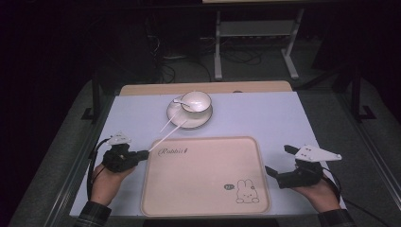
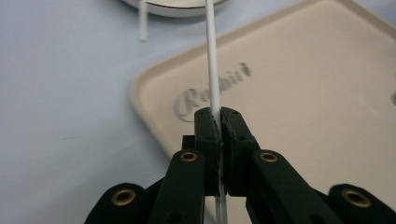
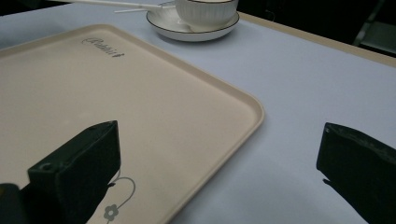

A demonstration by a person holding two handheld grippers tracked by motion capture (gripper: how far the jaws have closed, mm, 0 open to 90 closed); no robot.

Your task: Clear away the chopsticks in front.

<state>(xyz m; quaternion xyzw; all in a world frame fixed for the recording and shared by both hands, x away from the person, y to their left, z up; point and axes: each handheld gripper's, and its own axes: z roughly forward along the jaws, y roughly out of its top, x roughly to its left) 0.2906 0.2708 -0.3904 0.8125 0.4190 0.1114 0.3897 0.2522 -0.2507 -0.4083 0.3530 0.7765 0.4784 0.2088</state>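
Beside the tray's (image 1: 203,189) left edge, left gripper (image 2: 219,122) clamps a chopstick (image 2: 212,70).

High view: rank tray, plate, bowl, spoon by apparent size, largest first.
1. Tray
2. Plate
3. Bowl
4. Spoon, mostly hidden by the bowl, so its rank is unsure.
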